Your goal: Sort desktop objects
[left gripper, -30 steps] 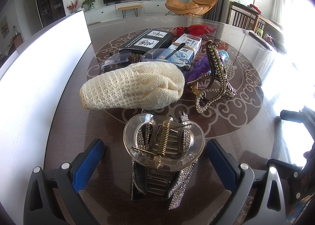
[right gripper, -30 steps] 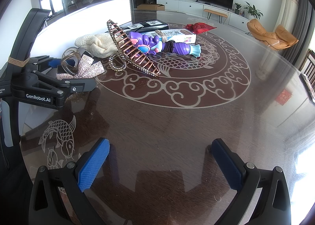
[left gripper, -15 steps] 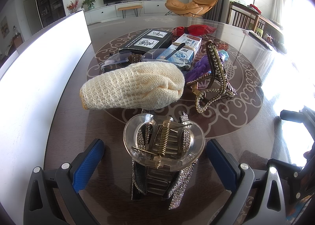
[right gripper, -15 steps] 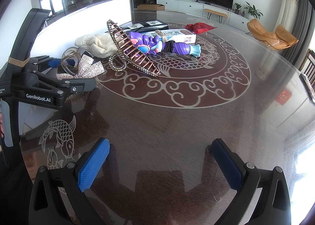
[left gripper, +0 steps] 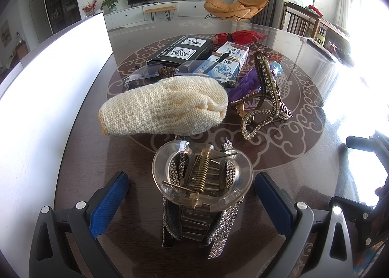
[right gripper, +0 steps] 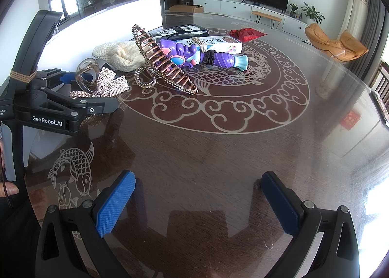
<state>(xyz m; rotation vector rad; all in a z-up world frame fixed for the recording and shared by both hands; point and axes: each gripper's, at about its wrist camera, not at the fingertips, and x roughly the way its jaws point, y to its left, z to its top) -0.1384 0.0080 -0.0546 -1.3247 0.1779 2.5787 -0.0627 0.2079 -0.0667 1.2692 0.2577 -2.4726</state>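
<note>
Rhinestone-trimmed clear plastic hair claw [left gripper: 201, 180] stays untouched at lower centre between the wide-open left gripper [left gripper: 192, 197], nothing moved; right gripper [right gripper: 197, 195] spread, empty, sorting stalled.

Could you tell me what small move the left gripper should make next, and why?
Probably ease the left gripper slightly forward and close. Its open blue pads already flank the clear hair claw lying on the rhinestone bow, touching neither. The right gripper is open over bare table.

Cream knitted glove [left gripper: 167, 105], purple toy [right gripper: 194, 55], blue fingers [left gripper: 107, 207].
</note>
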